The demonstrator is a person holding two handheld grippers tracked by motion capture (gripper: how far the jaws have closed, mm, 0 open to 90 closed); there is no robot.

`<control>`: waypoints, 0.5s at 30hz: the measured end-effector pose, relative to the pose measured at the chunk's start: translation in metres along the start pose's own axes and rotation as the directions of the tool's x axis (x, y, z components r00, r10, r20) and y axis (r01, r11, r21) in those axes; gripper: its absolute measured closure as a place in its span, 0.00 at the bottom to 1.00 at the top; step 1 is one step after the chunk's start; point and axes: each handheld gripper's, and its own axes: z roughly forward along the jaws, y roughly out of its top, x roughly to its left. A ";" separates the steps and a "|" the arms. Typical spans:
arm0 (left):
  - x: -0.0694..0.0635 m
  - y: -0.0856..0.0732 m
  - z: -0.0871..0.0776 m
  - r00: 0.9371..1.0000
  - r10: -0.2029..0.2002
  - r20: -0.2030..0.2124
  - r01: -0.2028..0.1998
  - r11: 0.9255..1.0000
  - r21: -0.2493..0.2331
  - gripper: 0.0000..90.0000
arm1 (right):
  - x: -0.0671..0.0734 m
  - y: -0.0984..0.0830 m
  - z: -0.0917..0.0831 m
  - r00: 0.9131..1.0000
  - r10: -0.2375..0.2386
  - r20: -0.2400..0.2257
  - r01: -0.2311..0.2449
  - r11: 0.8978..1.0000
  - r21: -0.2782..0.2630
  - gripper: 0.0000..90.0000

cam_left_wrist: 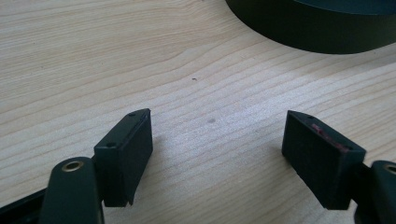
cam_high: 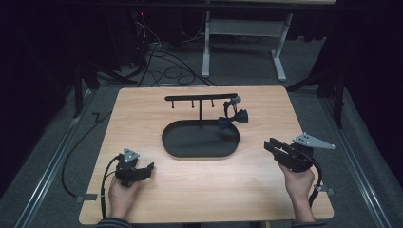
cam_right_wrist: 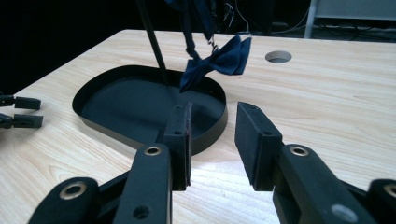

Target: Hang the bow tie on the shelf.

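Note:
A black oval tray (cam_high: 199, 140) lies mid-table with a T-shaped hook stand (cam_high: 199, 97) rising from it. A dark bow tie (cam_high: 233, 118) hangs from the bar's right end, over the tray's right side. My left gripper (cam_high: 148, 168) rests near the table's front left, jaws wide open over bare wood (cam_left_wrist: 219, 116), with the tray wall (cam_left_wrist: 317, 28) ahead of it. My right gripper (cam_high: 270, 145) hovers right of the tray and points at it. Its jaws stand partly open with nothing between them (cam_right_wrist: 212, 107). Beyond them are the tray (cam_right_wrist: 126, 107) and the bow tie (cam_right_wrist: 217, 63).
The wooden table (cam_high: 266, 190) has a round cable hole (cam_right_wrist: 278, 57) behind the bow tie. A white desk frame (cam_high: 242, 42) and loose cables (cam_high: 166, 66) are on the floor past the far edge. The left gripper's jaws (cam_right_wrist: 18, 112) show far left in the right gripper view.

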 end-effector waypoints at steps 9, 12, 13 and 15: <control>0.000 0.000 0.000 1.000 0.000 0.000 0.000 1.000 0.000 0.28 | 0.003 -0.010 0.005 1.000 0.017 -0.020 -0.017 1.000 0.004 0.76; 0.000 0.000 0.000 1.000 0.000 -0.001 0.000 1.000 -0.001 0.28 | 0.004 -0.012 0.006 0.999 0.020 -0.027 -0.020 1.000 0.003 0.76; 0.000 0.000 0.000 1.000 0.000 0.000 0.000 1.000 0.000 0.28 | 0.005 -0.012 0.007 0.999 0.021 -0.028 -0.021 1.000 0.006 0.76; 0.000 0.000 0.000 1.000 0.000 0.000 0.000 1.000 0.000 0.28 | 0.006 -0.014 0.008 0.999 0.020 -0.032 -0.020 1.000 0.010 0.76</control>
